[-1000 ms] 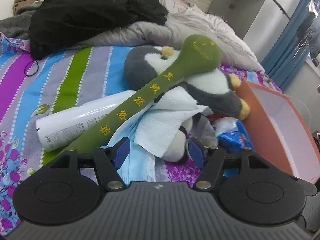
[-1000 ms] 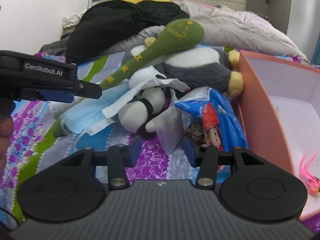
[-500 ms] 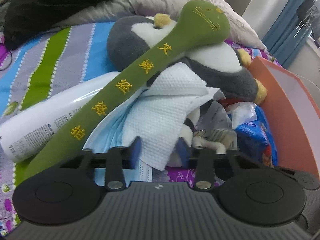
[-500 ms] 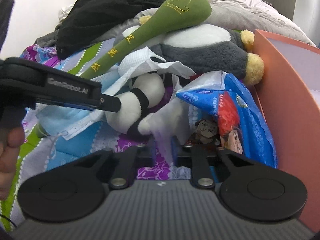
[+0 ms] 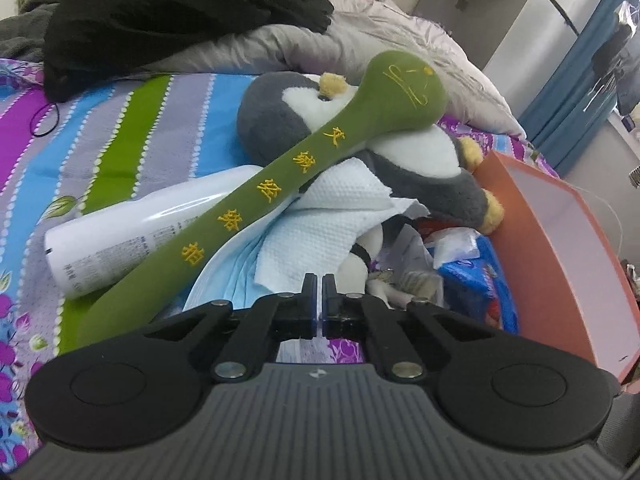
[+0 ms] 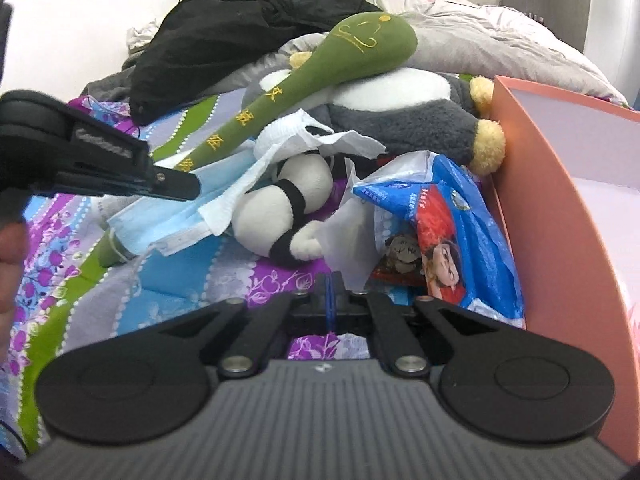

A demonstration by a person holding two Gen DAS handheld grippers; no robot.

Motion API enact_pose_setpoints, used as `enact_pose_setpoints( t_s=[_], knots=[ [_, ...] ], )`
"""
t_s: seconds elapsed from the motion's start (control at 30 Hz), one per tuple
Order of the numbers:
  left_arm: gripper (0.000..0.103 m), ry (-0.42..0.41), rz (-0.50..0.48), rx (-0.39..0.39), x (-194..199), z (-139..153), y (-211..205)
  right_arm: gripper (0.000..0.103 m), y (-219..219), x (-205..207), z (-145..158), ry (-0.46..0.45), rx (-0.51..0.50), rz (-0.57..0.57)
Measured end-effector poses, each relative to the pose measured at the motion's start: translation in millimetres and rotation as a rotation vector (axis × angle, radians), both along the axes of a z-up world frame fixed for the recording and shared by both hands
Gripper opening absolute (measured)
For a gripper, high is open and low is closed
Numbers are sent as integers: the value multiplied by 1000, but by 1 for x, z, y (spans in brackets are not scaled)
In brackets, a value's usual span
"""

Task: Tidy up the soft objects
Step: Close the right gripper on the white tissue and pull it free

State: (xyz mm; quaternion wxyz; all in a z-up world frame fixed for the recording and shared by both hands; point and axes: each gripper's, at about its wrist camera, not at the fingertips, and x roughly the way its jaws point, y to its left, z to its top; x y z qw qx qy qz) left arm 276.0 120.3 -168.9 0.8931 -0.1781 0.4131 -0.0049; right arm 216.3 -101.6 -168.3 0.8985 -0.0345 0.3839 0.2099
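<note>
- On the striped bedspread [image 5: 120, 152], through the left wrist camera, the left gripper [image 5: 319, 300] is hovering low over the pile with its jaws having just closed fully; nothing is sitting between them. A long green plush stick [image 5: 280, 192] is lying across a grey and white penguin toy [image 5: 420, 160], a white spray can [image 5: 132, 236], a paper towel [image 5: 320, 220] and a blue face mask [image 5: 228, 280].
- To the right, an orange box [image 5: 560, 248] is standing open beside a blue snack bag [image 5: 480, 280].
- Through the right wrist camera, the right gripper [image 6: 330, 296] is also showing jaws just closed on nothing, near a small panda toy [image 6: 288, 204] and the snack bag [image 6: 460, 232]. The left gripper [image 6: 176, 182] is reaching in over the mask [image 6: 168, 224].
</note>
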Motion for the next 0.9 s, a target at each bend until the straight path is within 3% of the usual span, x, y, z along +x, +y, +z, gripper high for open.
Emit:
enact_pose_setpoints(
  t_s=[0.13, 0.17, 0.23, 0.27, 0.3, 0.67, 0.73, 0.83, 0.87, 0.9],
  knots=[
    [4, 22, -17, -15, -6, -3, 0, 9, 2, 1, -2, 17, 1, -23],
    [9, 42, -17, -15, -4, -6, 1, 10, 4, 3, -3, 22, -8, -27],
    [24, 61, -23, -6, -1, -12, 1, 42, 5, 4, -6, 14, -19, -36],
    [40, 63, -25, 0, 1, -14, 1, 47, 5, 4, -7, 8, -17, -35],
    [48, 63, -22, 10, 3, -17, 1, 46, 6, 6, -9, 6, -20, -32],
    [56, 28, -41, 21, 54, -28, -9, 40, 17, 31, -35, -1, -59, -11],
    [56, 39, -27, 31, 65, -35, -11, 27, 20, 34, -38, -4, -74, -12],
    [55, 47, 1, 22, 81, -43, -8, 15, 19, 37, -39, -4, -78, -10],
    [53, 47, 7, 17, 84, -44, -7, 14, 18, 37, -38, -5, -78, -10],
    [41, 47, 14, 11, 87, -45, -6, 11, 16, 37, -37, -6, -78, -11]
  ],
)
